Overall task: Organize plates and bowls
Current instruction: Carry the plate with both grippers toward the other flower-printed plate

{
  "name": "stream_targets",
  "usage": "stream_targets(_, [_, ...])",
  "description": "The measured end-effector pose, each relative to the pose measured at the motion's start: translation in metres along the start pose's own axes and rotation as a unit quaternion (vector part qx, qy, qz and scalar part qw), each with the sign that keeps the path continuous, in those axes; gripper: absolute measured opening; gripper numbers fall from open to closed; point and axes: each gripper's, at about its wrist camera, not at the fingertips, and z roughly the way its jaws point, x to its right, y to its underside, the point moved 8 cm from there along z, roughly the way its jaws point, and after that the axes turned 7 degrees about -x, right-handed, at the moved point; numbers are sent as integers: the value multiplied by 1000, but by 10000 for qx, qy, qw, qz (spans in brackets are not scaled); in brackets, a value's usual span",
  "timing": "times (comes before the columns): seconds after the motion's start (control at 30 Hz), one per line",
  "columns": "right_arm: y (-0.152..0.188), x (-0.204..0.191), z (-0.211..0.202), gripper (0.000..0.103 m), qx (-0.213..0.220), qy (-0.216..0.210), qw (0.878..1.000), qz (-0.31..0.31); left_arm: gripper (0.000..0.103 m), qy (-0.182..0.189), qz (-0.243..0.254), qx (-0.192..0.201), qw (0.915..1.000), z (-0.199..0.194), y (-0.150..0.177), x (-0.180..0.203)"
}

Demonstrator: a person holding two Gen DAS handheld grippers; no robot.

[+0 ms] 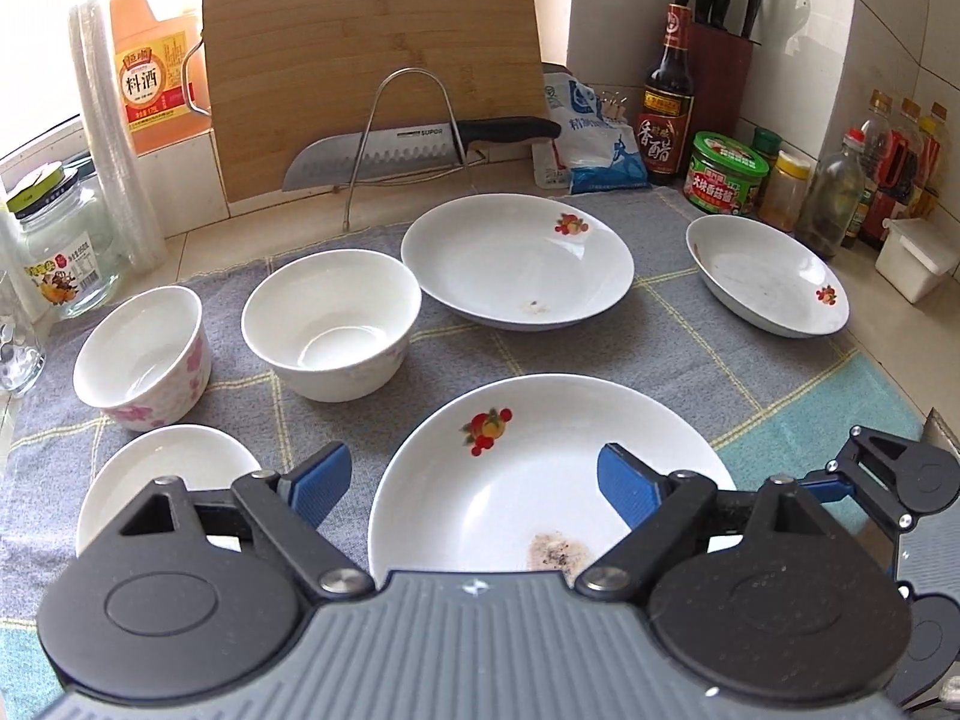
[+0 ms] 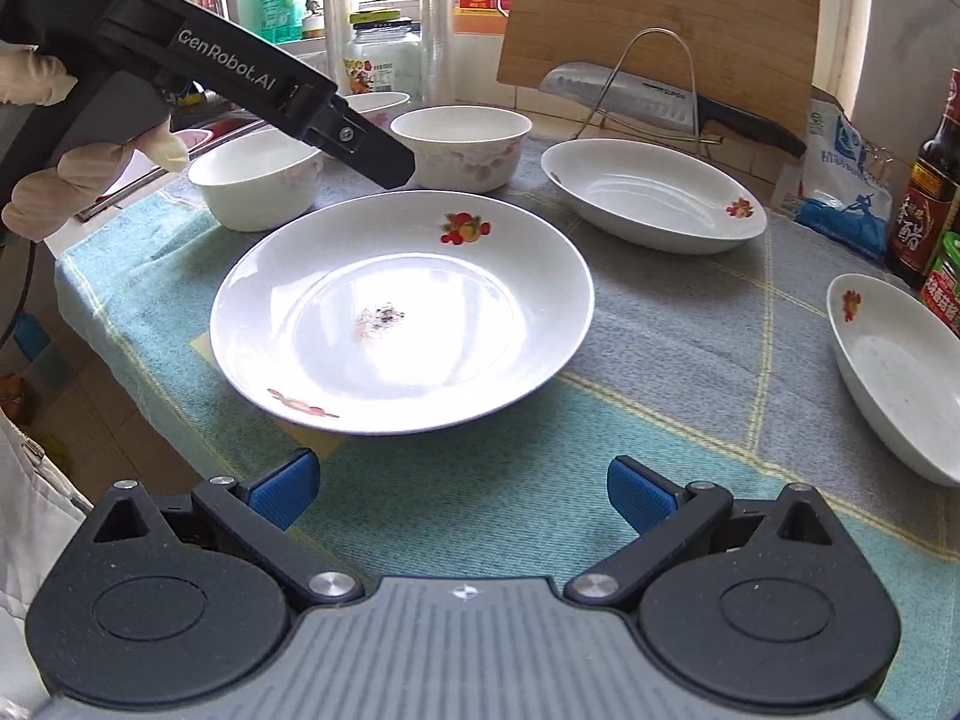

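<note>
A large white plate [image 1: 510,480] [image 2: 402,312] with a fruit print and a dirty speck in its middle lies on the checked cloth [image 1: 660,348]. My left gripper [image 1: 474,480] hovers open over the plate's left rim, nothing pressed between its blue pads. My right gripper [image 2: 462,489] stands open just short of the plate's near rim, with nothing in it. Behind are a floral bowl [image 1: 144,354], a white bowl [image 1: 333,324] [image 2: 462,144], two deep plates [image 1: 516,261] [image 1: 768,276], and a small saucer [image 1: 162,474] at the near left.
A bamboo cutting board [image 1: 372,60] and a knife [image 1: 408,150] on a wire rack stand at the back. Sauce bottles [image 1: 666,114], jars [image 1: 726,171] and a knife block [image 1: 720,78] crowd the right wall. A glass jar [image 1: 60,246] and stacked plastic cups [image 1: 108,138] stand left.
</note>
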Motion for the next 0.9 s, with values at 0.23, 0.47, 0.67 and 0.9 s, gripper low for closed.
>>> stream_targets(0.23, [-10,-18,17,103,78,-117,9992,-380,89,17,24,-194,9998,2,7,-11])
stream_targets(0.47, [-8,-16,16,103,357,-195,9981,-470,89,300,42,-416,9987,14,1,-13])
stream_targets(0.67, [-8,-14,15,103,463,-221,9975,-487,89,461,193,-704,9963,34,-8,-11])
stream_targets(0.9, [-9,-13,17,103,576,-230,9968,-505,89,525,626,-1147,9900,60,-6,-4])
